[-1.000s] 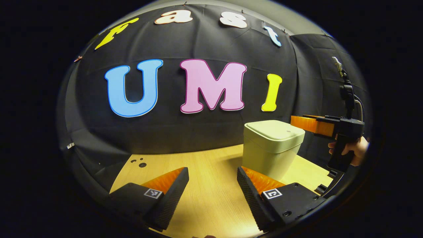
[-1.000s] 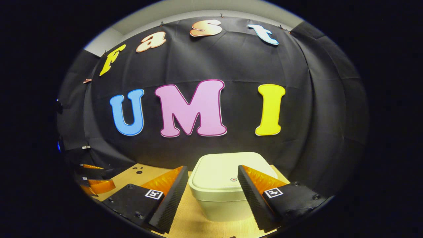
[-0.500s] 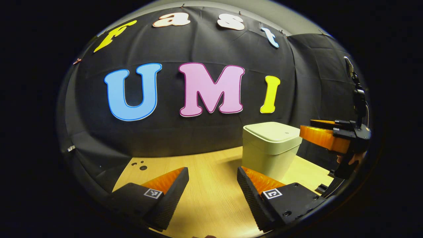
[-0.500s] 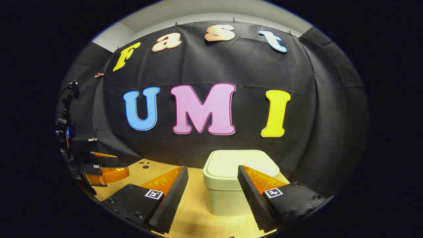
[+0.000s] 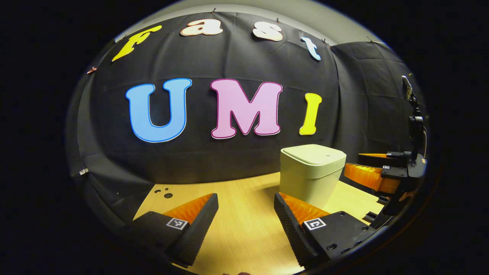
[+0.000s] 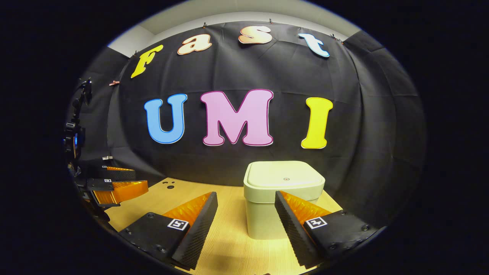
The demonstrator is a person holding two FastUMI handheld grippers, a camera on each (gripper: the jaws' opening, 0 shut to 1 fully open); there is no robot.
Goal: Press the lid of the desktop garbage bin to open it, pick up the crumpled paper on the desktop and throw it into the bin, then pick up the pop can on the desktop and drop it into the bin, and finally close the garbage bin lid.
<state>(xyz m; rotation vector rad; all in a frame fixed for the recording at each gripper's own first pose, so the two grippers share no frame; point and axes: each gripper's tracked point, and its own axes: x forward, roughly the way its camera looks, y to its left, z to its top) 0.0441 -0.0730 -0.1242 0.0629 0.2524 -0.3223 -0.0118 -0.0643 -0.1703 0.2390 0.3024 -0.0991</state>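
**Bin shut, both grippers held back with fingers apart**

On the left, the left gripper hangs low over the table with its fingers spread wide and nothing between them — bare wood runs from its tips to the wall. From the right gripper view it sits at the far left edge, well apart from the bin and level with the tabletop, likely parked where it will not cross the other hand's path. Near the table's back left corner are a few small dark holes; the board ends just behind them against the black cloth.

Moving right, the bin stands upright toward the table's right rear, close to the cloth, its lid flat and down, with a small round mark near the lid's middle. No paper or can can be made out on the wood, and I would not guess whether they are already inside, though the closed lid fits either a start or a finish.

Farthest right, the right gripper points at the bin from in front, fingers open and empty, the bin's lower wall showing between them. In the left gripper view it hovers just beside the bin's right side, a little below lid height, not touching.

Open room lies mostly left of the bin; behind and right of it the table edge and cloth leave little.
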